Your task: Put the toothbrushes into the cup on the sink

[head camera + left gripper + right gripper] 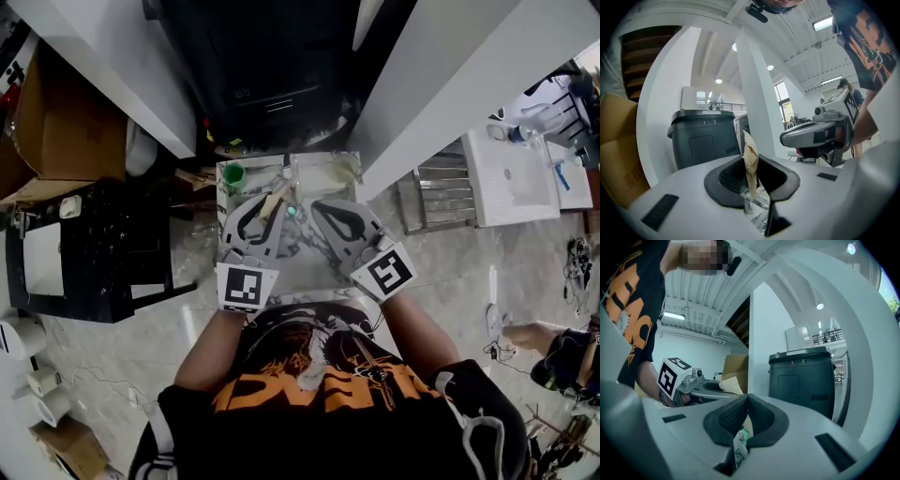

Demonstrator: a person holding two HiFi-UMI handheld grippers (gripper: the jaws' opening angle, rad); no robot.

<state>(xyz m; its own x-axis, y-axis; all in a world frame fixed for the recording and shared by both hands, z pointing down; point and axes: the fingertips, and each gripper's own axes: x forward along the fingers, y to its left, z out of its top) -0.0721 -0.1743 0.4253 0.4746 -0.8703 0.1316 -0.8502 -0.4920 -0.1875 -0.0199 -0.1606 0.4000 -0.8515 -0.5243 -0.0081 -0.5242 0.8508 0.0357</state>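
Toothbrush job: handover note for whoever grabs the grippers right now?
Left gripper: shut on a tan toothbrush packet.
Right gripper: shut on a white, green-printed wrapper, seemingly pinched.
Both grippers are close together above the sink; the green cup stands at its far left corner.
Done: no toothbrush seen in the cup.
Left: probably unwrap, then drop the toothbrush into the cup.

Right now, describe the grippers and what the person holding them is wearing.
Both the left gripper and right gripper are light grey wedge-shaped shells with black ribbed pads. Each carries a white cube with black square markers. The person wears a black short-sleeved T-shirt with orange print.
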